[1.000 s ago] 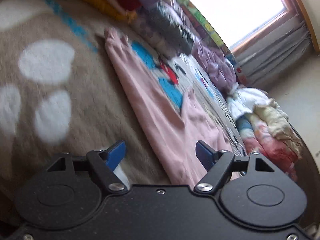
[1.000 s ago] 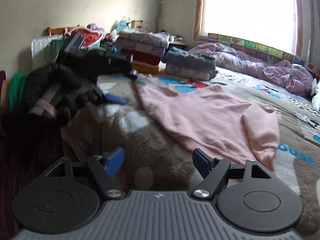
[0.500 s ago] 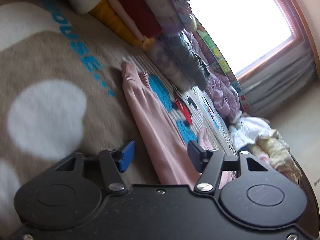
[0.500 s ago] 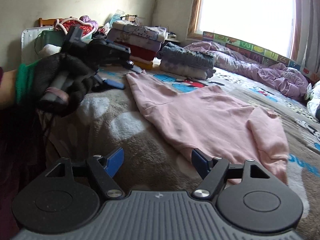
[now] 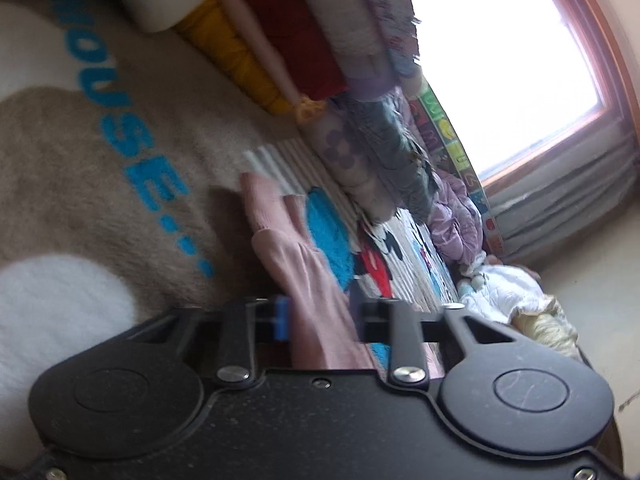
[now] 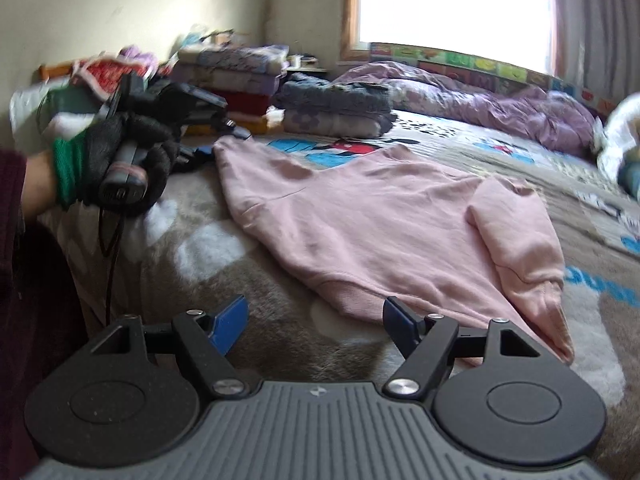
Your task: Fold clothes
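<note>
Pink sweatshirt (image 6: 372, 216) lies spread on the bed's fleece blanket (image 6: 248, 280), chest down or up I cannot tell, with one sleeve (image 6: 516, 248) already turned in across the body on the side nearer the window. The other sleeve (image 5: 280, 224) runs out straight toward the stack of folded bedding (image 6: 240, 76) at the bed's far edge. So the fold looks partly made: one sleeve is in, while the second sleeve and the body folds are, by my reading, what is left.

The left tongs (image 5: 322, 320) have that outstretched sleeve lying between their blue-padded fingers, which stand fairly close together; the picture is blurred, and I cannot tell whether they pinch the cloth or only straddle it. In the right camera a gloved hand (image 6: 120, 164) holds them low by the cuff. The right tongs (image 6: 316, 320) stand wide apart and hold nothing, poised just off the ribbed hem (image 6: 348, 296) near the bed's front edge.

The sweatshirt is soft, thick jersey with ribbed cuffs and hem, limp and lightly creased. Beneath it the blanket is plush and napped, brown with white patches and blue lettering, likely to drag on cloth pulled across it. A rumpled purple quilt (image 6: 500, 108) lies along the window side.
</note>
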A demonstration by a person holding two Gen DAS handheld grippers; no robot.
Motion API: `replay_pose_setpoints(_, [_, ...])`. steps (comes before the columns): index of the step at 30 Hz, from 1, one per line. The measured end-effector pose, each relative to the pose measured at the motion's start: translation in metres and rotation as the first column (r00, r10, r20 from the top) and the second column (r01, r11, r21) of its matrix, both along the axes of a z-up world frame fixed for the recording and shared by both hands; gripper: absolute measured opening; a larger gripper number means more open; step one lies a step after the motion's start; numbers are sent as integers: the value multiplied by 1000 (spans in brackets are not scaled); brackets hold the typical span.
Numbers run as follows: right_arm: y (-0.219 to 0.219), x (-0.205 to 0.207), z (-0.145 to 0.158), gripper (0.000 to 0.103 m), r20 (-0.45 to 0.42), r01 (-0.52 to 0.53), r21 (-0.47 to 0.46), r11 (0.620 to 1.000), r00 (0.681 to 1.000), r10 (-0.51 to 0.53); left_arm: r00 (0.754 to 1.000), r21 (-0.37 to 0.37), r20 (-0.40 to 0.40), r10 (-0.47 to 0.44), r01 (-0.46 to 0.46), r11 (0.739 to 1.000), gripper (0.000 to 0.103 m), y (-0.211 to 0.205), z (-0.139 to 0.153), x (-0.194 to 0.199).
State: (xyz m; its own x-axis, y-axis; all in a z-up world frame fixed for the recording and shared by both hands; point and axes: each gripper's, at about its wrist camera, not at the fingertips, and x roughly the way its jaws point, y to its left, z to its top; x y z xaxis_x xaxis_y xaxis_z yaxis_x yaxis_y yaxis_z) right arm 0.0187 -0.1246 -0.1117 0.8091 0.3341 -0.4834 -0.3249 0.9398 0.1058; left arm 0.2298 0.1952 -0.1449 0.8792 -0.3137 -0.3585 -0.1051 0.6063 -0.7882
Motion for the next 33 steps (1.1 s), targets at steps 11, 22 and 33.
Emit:
replay_pose_setpoints(11, [-60,15,-1,71,-148,201,435,878,977,-151,945,448,129,-299,213,868,7,-122,55,-11])
replay_pose_setpoints(22, [-99,49,-9,71,-238,322,666,673,946,-218,704,854,-91,-705,419,307,58,-237,23,-31])
replay_pose_setpoints(33, [-85,112,5,71,-233,281,596,752,957,-173,686,804,-10,-728,439,402,66,-184,42,-54])
